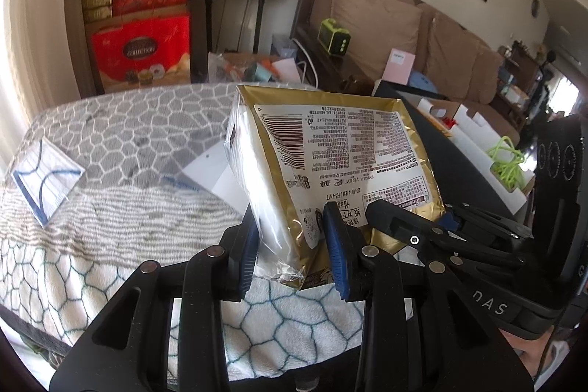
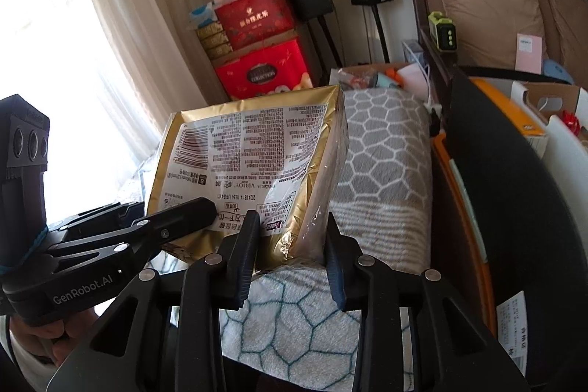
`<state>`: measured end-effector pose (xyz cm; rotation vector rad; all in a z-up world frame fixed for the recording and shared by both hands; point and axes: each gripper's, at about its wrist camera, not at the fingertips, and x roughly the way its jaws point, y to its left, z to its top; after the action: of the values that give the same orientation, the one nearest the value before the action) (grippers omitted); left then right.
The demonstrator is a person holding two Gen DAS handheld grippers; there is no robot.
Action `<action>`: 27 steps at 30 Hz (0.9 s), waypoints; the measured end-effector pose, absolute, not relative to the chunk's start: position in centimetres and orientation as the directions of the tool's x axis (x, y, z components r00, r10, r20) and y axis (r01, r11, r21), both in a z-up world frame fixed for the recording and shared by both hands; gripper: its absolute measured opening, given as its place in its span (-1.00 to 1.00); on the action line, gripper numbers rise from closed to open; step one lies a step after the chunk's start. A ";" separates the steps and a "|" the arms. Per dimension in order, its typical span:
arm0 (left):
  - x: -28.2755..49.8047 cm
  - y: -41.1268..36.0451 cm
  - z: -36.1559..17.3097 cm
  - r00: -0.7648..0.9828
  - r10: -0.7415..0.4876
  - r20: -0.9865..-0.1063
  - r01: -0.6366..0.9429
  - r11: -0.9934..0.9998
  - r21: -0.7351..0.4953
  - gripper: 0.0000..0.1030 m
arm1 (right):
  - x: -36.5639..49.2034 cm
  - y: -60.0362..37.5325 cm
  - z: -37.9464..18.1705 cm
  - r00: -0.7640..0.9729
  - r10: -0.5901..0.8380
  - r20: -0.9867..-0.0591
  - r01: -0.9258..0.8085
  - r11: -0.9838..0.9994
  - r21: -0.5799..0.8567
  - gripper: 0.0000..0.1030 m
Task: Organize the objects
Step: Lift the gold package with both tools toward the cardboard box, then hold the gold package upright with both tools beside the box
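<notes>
**A:** So where are we with the tidy-up? Nearest to us, our left tongs (image 1: 292, 245) are clamped on the lower left corner of the gold foil packet with the white printed label and barcode (image 1: 330, 164), blue pads pressing both sides of it. Our right tongs (image 2: 292, 245) are pinching the lower right corner the same way, so it's a two-handed hold.

**B:** Yep, and the packet is upright and looks to be clear of the grey-and-white honeycomb-patterned blanket (image 1: 128, 142), hanging between the two tongs. We'd call this the carry step: picked up, not placed yet.

**A:** Agreed. Further back on the blanket there's a flat blue-and-white patterned pouch (image 1: 46, 178) and a white paper sheet (image 1: 217, 171) just behind the packet.

**B:** Next move needs both hands travelling together, or the foil twists or slips. Where it goes we can't tell; maybe toward the white cardboard box (image 1: 474, 134) off to the right, past the dark ledge.
</notes>
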<state>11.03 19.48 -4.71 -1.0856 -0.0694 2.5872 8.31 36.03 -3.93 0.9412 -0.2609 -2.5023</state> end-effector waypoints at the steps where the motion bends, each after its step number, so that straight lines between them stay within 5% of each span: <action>1: 11.0 19.7 -4.5 -0.658 0.320 -0.681 -0.288 -0.943 -0.166 -0.39 | 8.4 36.2 -3.8 -0.671 -0.474 -0.570 0.345 -0.880 0.326 -0.36; 27: 11.8 22.2 -1.4 -0.727 0.324 -0.605 -0.340 -0.936 -0.092 -0.39 | 8.9 38.4 -1.0 -0.749 -0.456 -0.480 0.341 -0.887 0.312 -0.38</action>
<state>11.75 22.18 -1.38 -0.9138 0.0353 2.6278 8.95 38.36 -0.97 0.7826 -0.2844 -2.5784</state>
